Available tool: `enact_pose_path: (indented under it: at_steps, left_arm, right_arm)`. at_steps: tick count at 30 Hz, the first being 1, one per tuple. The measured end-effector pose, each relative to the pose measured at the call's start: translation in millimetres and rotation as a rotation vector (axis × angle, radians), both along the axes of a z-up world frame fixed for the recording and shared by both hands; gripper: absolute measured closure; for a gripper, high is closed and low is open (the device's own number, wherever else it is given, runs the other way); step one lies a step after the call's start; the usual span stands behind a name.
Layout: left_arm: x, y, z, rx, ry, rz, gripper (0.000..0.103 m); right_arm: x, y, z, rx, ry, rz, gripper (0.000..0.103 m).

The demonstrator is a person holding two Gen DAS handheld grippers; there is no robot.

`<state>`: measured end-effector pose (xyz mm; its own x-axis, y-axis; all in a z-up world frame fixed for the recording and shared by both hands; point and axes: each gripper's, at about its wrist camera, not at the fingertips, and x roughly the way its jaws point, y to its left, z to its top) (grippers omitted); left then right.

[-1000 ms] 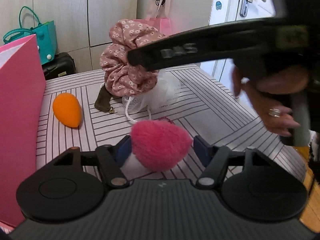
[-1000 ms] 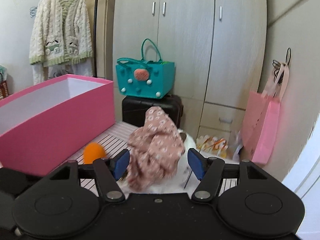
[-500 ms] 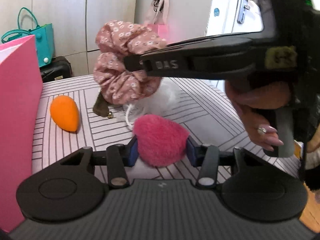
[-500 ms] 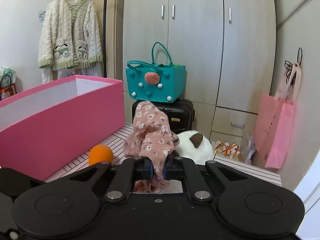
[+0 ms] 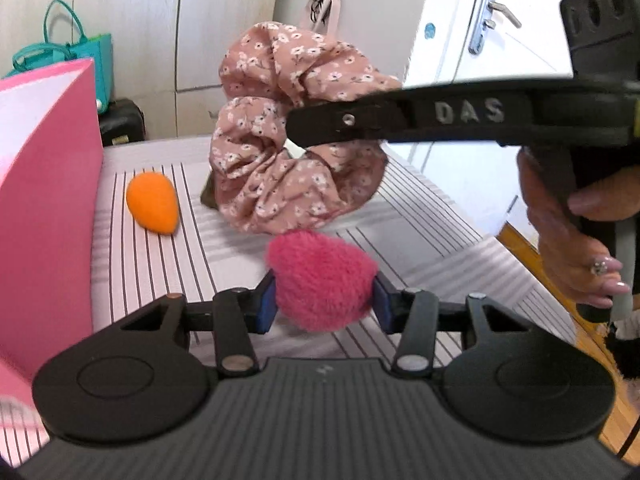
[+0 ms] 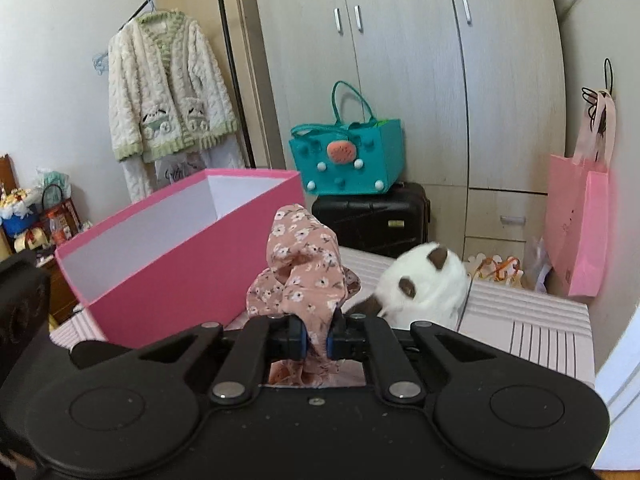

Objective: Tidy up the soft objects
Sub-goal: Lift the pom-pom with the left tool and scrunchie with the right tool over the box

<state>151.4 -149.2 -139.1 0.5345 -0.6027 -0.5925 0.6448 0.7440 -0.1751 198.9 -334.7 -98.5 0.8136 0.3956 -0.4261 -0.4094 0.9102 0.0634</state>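
Observation:
My left gripper is shut on a fluffy pink heart, held above the striped table. My right gripper is shut on a pink floral scrunchie and holds it in the air; in the left wrist view the scrunchie hangs from the right gripper's fingers, above and beyond the heart. An orange sponge lies on the table near the open pink box, which also shows at the left of the left wrist view. A white plush with brown ears lies on the table.
A teal bag sits on a black suitcase behind the table. A pink paper bag hangs at the right wall. A white door is to the right. The table edge drops off at the right.
My right gripper has closed on the scrunchie and lifted it off the white plush. My left gripper has closed on the pink heart and raised it off the table.

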Motion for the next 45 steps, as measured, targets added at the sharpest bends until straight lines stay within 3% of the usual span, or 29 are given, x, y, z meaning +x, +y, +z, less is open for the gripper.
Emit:
enact_pose_path:
  at_steps: [13, 19, 25, 32, 45]
  left_arm:
    - [-31, 23, 10, 0.022, 0.050, -0.058, 0.057]
    - [-37, 40, 16, 0.027, 0.134, -0.062, 0.057]
    - [-39, 67, 25, 0.019, 0.249, -0.099, 0.057]
    - [-53, 97, 47, 0.082, 0.251, -0.117, 0.057]
    - [-66, 157, 91, 0.109, 0.211, -0.069, 0.057]
  right_arm:
    - [-47, 6, -15, -0.121, 0.118, -0.069, 0.093]
    - [-64, 14, -20, -0.149, 0.209, -0.110, 0.092]
    - [-83, 32, -19, -0.136, 0.302, -0.056, 0.089]
    - [-96, 53, -8, -0.075, 0.365, 0.032, 0.089]
    - [-97, 113, 38, -0.003, 0.374, 0.234, 0.087]
